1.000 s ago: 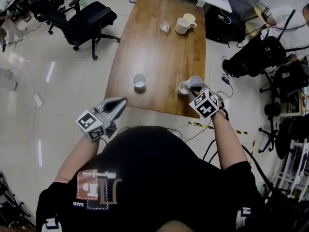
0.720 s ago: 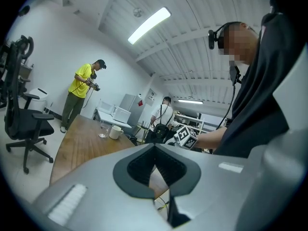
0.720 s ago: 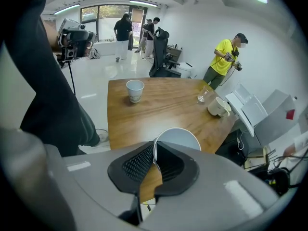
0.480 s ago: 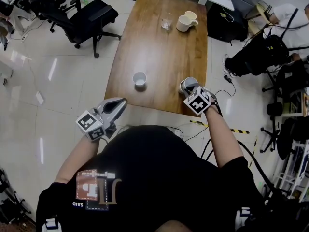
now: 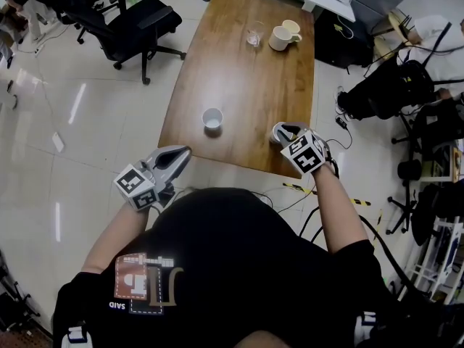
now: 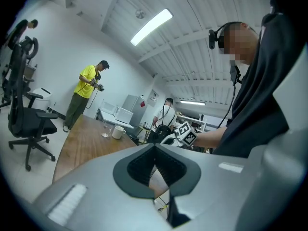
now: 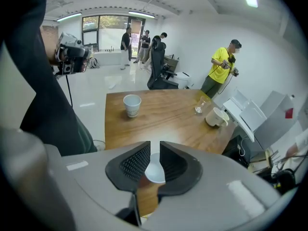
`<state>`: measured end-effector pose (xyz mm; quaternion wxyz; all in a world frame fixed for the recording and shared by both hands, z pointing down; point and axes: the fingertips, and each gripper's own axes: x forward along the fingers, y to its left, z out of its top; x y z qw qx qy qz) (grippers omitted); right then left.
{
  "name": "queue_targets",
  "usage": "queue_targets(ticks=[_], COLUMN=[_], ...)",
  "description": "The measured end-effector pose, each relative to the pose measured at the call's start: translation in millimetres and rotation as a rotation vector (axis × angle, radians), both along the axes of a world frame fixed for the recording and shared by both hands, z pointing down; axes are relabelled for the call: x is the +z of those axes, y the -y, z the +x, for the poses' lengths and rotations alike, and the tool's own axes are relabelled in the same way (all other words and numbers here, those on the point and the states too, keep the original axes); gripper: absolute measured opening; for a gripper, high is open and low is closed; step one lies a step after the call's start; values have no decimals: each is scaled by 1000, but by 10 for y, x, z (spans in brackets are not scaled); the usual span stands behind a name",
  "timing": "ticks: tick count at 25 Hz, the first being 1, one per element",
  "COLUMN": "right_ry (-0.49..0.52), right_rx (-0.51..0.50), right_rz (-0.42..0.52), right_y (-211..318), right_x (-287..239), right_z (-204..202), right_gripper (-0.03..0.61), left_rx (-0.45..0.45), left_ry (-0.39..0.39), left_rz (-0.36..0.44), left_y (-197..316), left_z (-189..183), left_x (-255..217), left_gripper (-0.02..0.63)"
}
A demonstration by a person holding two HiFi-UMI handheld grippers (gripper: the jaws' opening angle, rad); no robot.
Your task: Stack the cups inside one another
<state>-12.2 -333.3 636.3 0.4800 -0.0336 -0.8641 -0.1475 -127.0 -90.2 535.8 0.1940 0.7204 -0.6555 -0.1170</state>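
Vs a second ago: two cups showed side by side at the near right edge of the table (image 5: 239,71). Now we see one shape there, the near cup (image 5: 280,130), so we judge one went inside the other.

Head view: the right gripper (image 5: 293,137) points steeply down at the near cup w/ its jaws opening, prob. to let go now that the cup is seated. The lone paper cup (image 5: 212,119) stands upright mid-table, well apart to the left, not yet stacked. A mug (image 5: 281,36) and a glass (image 5: 254,34) sit at the far end, out of the way. The left gripper (image 5: 184,151) hangs just off the table's near edge, parked while the other one works.

Left gripper view: its jaws are pressed together at the tips w/ nothing btw them. It looks level along the table toward the mug and glass.

Right gripper view: the jaws are spread w/ a narrow gap. The near cup's white rim (image 7: 155,173) shows in that gap just below the pads. The pads seem off it, tho we can't rule out a last light touch. The lone paper cup (image 7: 132,104) stands beyond, open end up, so we judge it's the next one to join the stack.
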Motion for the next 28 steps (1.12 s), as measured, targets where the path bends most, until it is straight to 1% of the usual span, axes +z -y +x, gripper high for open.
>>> queue_targets(ticks=[2, 4, 9, 12, 15, 17, 19, 22, 23, 24, 25, 26, 28], right_ry=[40, 54, 30, -23, -108, -165, -215, -264, -269, -267, -261, -254, -246], right_rx=[-23, -45, -64, -54, -44, -56, -93, -160, -171, -178, -182, -185, -188], right_rz=[-11, -19, -45, -31, 10, 47, 100, 178, 195, 208, 215, 213, 192], right_y=[-77, -161, -306, -239, -91, -29, -3, 3, 6, 14, 22, 22, 7], right_x=[-125, -169, -61, 98, 363, 557, 738, 935, 967, 980, 973, 953, 902], right_z=[-153, -279, -365, -230, 44, 204, 310, 385, 388, 377, 355, 332, 303], right_gripper=[74, 74, 78, 102, 133, 145, 150, 135, 116, 82, 53, 43, 41], left_rx=[-6, -12, -41, -63, -71, -73, -75, -82, -85, -88, -92, -96, -102], left_ry=[-1, 0, 2, -3, -7, -6, -4, -5, -7, -7, -7, -7, -6], left_rz=[4, 9, 13, 6, 4, 2, -1, -11, -12, -11, -12, -12, -13], left_y=[-10, -25, -156, -246, -297, -327, -359, -389, -394, -400, -405, -411, -426], left_z=[-9, -20, -111, -153, -147, -146, -149, -131, -127, -127, -132, -139, -146], left_x=[-10, -36, -56, -36, -22, -16, -10, -8, -10, -13, -15, -17, -15], left_gripper=[2, 2, 2, 2, 2, 2, 2, 2, 2, 2, 2, 2, 2])
